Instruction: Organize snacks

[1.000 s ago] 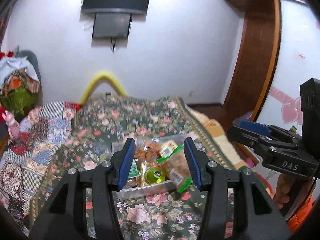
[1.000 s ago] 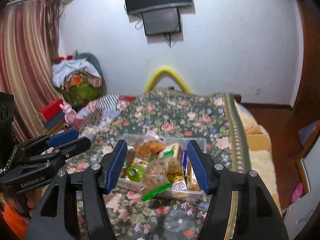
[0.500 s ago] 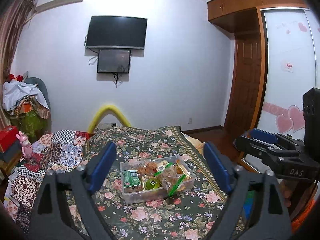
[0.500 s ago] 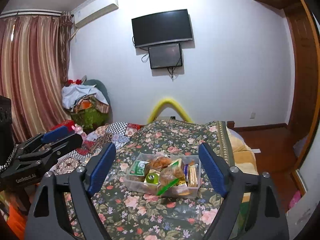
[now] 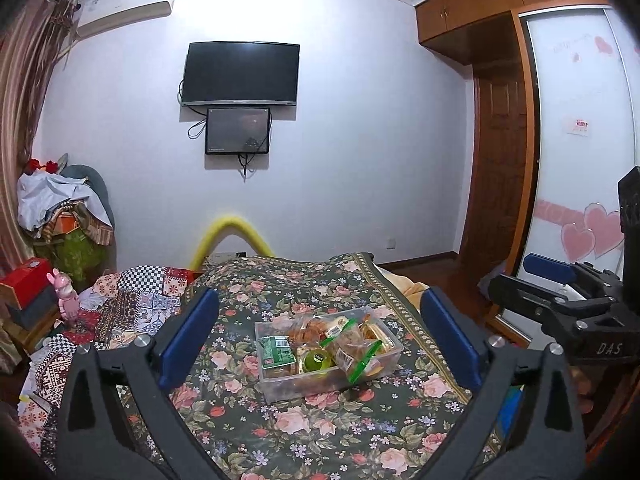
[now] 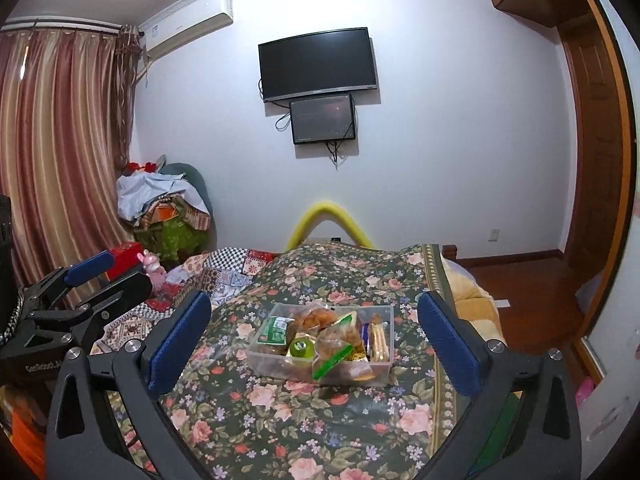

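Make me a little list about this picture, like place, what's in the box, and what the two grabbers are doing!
place: bedroom, bed with a flowery blanket
box: clear plastic bin sitting on the blanket
in the box: green packet, green-lidded jar, bagged pastries, other wrapped snacks
left gripper: open, empty, held back from the bin
right gripper: open, empty, held back from the bin
on the wall: TV with a smaller screen under it
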`<state>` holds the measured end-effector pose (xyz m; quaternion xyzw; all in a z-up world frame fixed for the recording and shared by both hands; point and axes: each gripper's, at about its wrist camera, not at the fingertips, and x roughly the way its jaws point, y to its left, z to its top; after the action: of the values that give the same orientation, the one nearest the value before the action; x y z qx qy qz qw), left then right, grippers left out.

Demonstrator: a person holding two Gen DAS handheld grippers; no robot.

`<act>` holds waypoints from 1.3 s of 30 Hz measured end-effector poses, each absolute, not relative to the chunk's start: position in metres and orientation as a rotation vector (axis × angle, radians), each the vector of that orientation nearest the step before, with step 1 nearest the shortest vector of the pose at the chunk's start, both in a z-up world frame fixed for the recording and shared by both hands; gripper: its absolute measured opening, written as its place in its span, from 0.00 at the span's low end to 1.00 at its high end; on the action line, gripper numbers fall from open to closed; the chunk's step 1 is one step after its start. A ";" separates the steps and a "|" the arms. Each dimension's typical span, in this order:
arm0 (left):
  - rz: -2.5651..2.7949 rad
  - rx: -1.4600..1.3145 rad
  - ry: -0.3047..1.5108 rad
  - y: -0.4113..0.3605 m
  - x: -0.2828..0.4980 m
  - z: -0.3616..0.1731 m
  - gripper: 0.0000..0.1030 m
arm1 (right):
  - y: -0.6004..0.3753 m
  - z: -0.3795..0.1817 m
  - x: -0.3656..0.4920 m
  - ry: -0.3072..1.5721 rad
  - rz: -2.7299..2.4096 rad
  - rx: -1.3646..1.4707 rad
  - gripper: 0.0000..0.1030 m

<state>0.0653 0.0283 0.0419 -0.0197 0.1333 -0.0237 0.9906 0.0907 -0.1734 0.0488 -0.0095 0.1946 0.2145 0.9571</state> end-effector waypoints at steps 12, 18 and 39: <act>-0.053 -0.043 0.274 0.028 0.068 0.039 0.99 | -0.175 0.049 0.084 0.386 0.433 -0.023 1.00; -0.057 -0.051 0.269 0.029 0.067 0.038 0.99 | -0.177 0.050 0.084 0.382 0.428 -0.027 1.00; -0.073 -0.060 0.277 0.030 0.066 0.038 0.99 | -0.174 0.054 0.079 0.365 0.400 -0.047 1.00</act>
<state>0.0660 0.0297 0.0384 -0.0301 0.1382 -0.0364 0.9893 0.0794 -0.1743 0.0535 -0.0234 0.1805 0.1977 0.9632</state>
